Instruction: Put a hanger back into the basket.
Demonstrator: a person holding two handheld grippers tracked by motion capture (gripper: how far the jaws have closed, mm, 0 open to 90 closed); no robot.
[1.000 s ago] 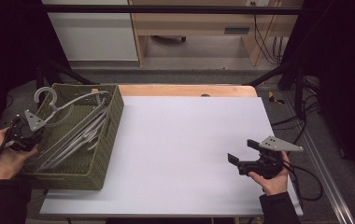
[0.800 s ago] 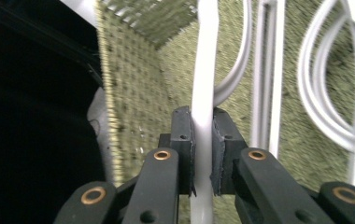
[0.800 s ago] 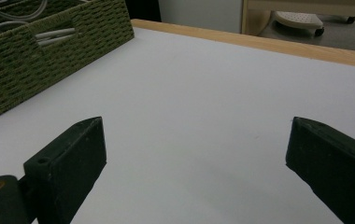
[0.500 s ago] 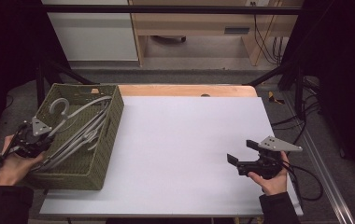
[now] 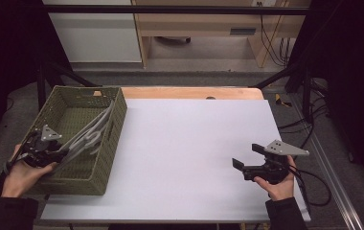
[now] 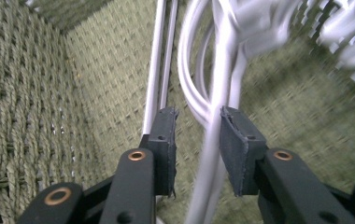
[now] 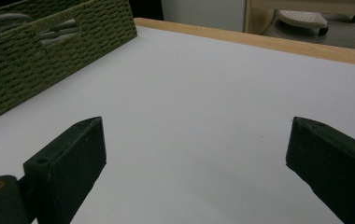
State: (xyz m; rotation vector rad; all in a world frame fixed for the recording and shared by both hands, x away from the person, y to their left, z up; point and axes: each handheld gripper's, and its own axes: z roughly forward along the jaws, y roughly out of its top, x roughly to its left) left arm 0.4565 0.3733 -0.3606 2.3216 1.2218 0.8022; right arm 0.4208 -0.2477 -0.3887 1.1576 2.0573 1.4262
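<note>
Left of the high view: olive-green woven rectangular basket (image 5: 104,143) on the white tabletop (image 5: 189,148), holding a bundle of white plastic-coated wire hangers (image 5: 91,134). Left gripper (image 5: 58,154) sits low inside the basket; in the left gripper view its 2 jaws pinch a white hanger stem (image 6: 213,135). Lower right: right gripper (image 5: 248,158) over bare tabletop, 2 jaws spread wide, gripping nothing.

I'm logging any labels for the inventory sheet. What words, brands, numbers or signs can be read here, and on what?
None can be read: no print shows on the green woven basket, the white plastic hangers, the white tabletop, the left gripper or the right gripper.
</note>
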